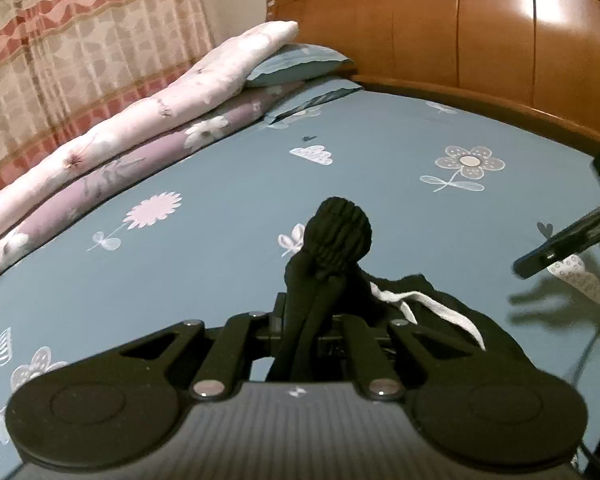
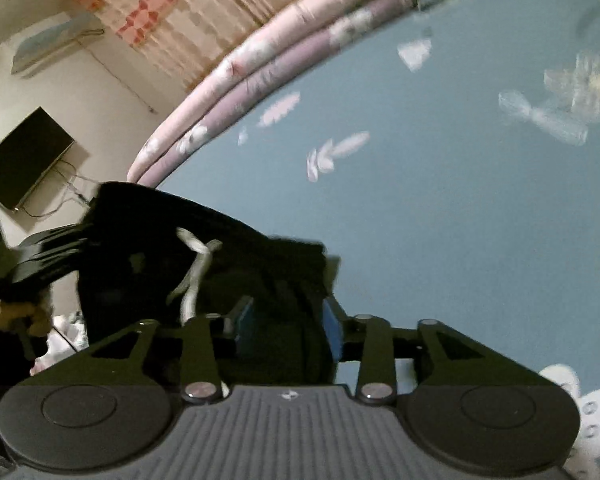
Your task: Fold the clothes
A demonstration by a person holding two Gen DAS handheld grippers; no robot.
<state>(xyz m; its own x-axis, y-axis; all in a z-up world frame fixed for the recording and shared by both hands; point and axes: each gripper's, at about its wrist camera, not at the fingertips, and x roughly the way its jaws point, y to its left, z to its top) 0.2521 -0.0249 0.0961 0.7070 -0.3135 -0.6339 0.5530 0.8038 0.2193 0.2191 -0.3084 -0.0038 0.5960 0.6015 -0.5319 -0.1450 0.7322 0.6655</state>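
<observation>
A black garment [image 1: 342,228] with an elastic waistband and a white drawstring [image 1: 440,308] hangs partly lifted above the blue flowered bedsheet [image 1: 220,152]. My left gripper [image 1: 324,280] is shut on the bunched waistband, which covers its fingertips. In the right wrist view the same black garment [image 2: 148,232] stretches from the left gripper [image 2: 40,256], held by a hand [image 2: 16,316], down to my right gripper [image 2: 288,304]. The right gripper's blue pads [image 2: 334,320] stand apart with black cloth lying loosely between them. One right finger [image 1: 572,236] shows at the left wrist view's right edge.
A rolled pink and purple quilt [image 1: 120,140] lies along the bed's far side, with a blue pillow [image 1: 296,64] against the wooden headboard [image 1: 480,32]. A patterned curtain [image 1: 80,32] hangs behind. A wall television [image 2: 20,160] and an air conditioner [image 2: 48,40] show at left.
</observation>
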